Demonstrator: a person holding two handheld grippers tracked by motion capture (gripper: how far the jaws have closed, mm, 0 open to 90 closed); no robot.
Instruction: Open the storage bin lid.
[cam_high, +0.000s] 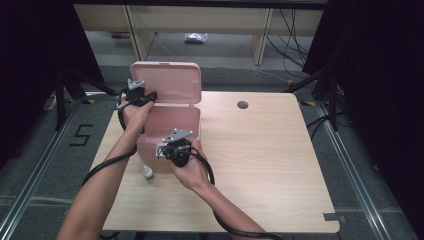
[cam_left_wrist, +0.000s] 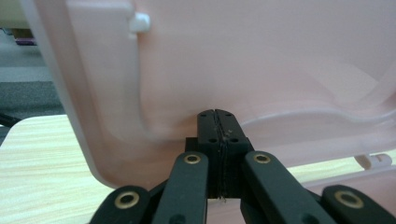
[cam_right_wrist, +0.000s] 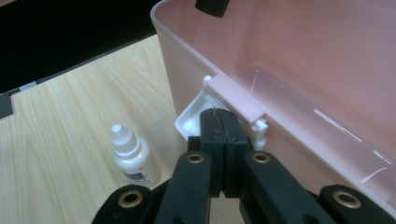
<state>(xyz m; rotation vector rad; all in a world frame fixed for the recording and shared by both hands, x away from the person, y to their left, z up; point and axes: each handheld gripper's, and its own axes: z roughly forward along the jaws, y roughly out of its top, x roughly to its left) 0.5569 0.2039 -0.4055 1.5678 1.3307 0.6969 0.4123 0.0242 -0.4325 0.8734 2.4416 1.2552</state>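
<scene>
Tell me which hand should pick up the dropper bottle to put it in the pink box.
Right. The right gripper sits shut at the front latch of the pink box, with the dropper bottle standing on the table just beside it. The left gripper, also shut, is up against the raised lid, probably propping it open.

Smooth, faintly glossy pink plastic storage box (cam_high: 172, 122); matt pale wood-grain table (cam_high: 260, 150); white plastic dropper bottle (cam_right_wrist: 133, 156).

High view overhead, far; gripper views close; all share pink box (cam_high: 170, 125).
</scene>
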